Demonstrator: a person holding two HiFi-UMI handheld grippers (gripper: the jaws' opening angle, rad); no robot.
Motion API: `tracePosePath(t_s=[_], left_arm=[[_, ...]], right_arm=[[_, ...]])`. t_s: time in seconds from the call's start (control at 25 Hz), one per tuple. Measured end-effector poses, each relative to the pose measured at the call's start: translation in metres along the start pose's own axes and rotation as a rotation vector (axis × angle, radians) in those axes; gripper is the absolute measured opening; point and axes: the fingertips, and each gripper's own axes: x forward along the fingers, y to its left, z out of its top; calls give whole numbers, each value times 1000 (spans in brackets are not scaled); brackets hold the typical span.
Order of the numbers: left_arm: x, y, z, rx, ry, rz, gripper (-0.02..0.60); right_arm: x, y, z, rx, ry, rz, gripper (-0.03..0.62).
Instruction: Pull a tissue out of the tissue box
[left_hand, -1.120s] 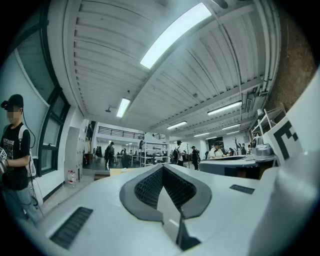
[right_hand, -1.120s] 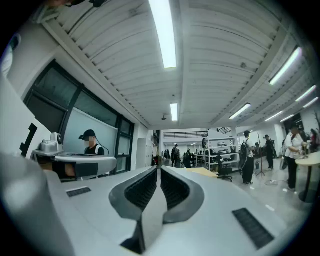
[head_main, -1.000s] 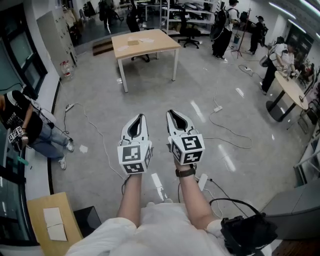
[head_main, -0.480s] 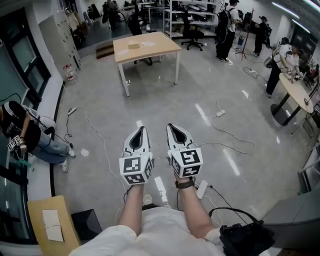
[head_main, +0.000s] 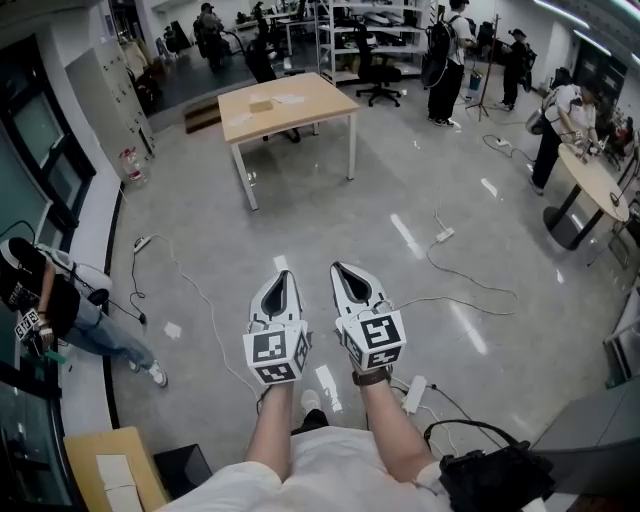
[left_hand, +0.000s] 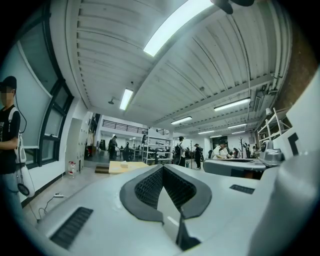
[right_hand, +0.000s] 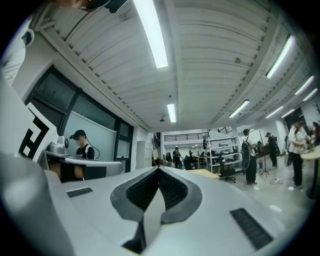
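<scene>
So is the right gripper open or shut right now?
Shut. In the right gripper view, the white right gripper has its two jaws meeting at the tips, with nothing between them.

My left gripper (left_hand: 162, 169) points level across the room, jaws together at the tips, nothing between them. Beyond the tips: a wooden table (left_hand: 124, 166), a shelving rack (left_hand: 156, 150), several standing people (left_hand: 181, 150). One person (left_hand: 7, 140) stands at the left edge, beside the windows (left_hand: 52, 132).
</scene>
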Motion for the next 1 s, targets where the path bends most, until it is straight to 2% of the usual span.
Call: tracePosePath(t_s=[0.24,0.44,0.64,1.0], left_arm=[[47,53,15,-9,-47,-7,0],[70,108,25,-21,-89,7,0],[99,158,15,-50,-90,23,0],[140,200,7,-78,-81,27,0]], right_arm=[[70,-1,15,-37,-50,-39,3],[133,18,21,-43,-87,-12,3],[193,38,11,-50,-83,29,3],[257,41,-6,-46,-51,70,3]])
